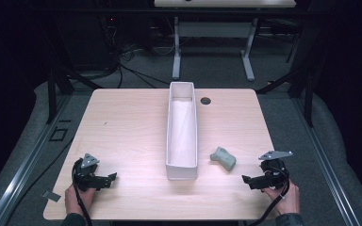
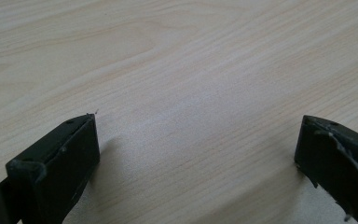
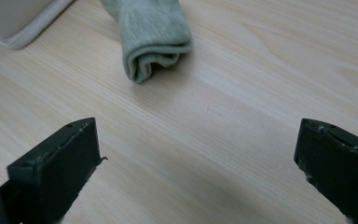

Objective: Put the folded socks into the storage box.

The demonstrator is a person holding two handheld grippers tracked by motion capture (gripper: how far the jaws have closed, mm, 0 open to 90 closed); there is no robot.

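Lying at 10 o'clock from the spread, empty right gripper [image 1: 253,180], the rolled sock [image 1: 223,158] is nearer it; left gripper [image 1: 104,179] also spread

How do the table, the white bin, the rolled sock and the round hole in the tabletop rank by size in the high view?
1. Table
2. White bin
3. Rolled sock, beside the bin
4. Round hole, smallest, though it lies farther from the camera, so its margin under the sock is less sure
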